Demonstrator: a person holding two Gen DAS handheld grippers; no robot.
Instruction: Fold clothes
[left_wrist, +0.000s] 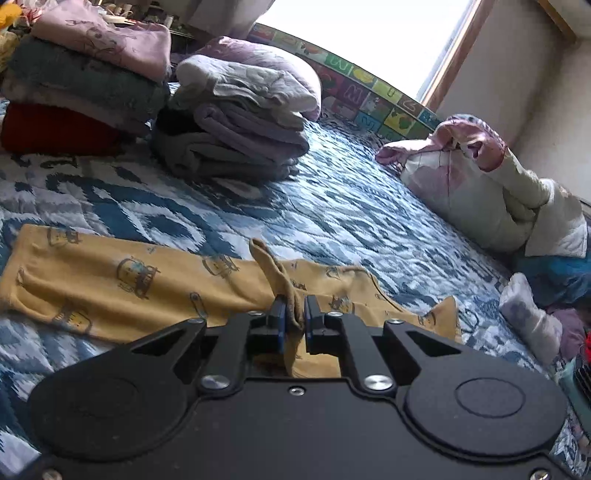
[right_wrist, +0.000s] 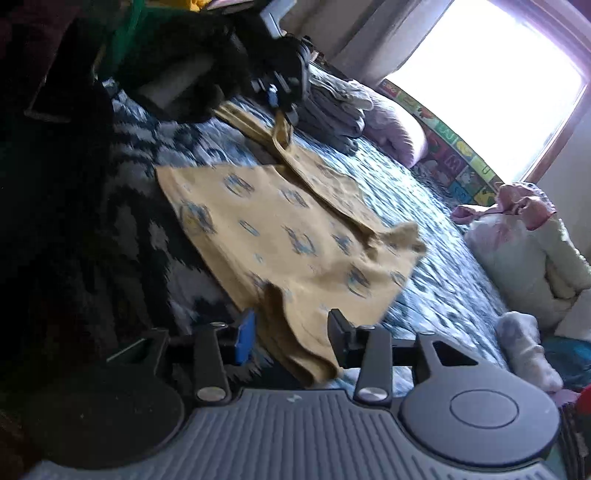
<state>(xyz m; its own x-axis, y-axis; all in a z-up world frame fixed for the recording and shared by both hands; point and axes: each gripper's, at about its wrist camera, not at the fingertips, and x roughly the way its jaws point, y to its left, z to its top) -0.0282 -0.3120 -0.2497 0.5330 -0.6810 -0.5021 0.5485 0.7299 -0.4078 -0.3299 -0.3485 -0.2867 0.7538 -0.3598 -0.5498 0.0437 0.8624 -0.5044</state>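
Right gripper (right_wrist: 291, 334) nearest me: jaws apart, the near hem of the yellow printed garment (right_wrist: 280, 236) lying loose between them, pads not pressing. I read that edge as let go. The garment lies on the blue quilt (right_wrist: 424, 206), long axis running from my right tongs away and left toward the left gripper (right_wrist: 282, 105). There the jaws are pinched tight on a raised fold. Folded stacks (left_wrist: 229, 140) sit farther back.

Yellow garment (right_wrist: 280, 236) blurred in right wrist view; whatever lies left of it lost in shadow
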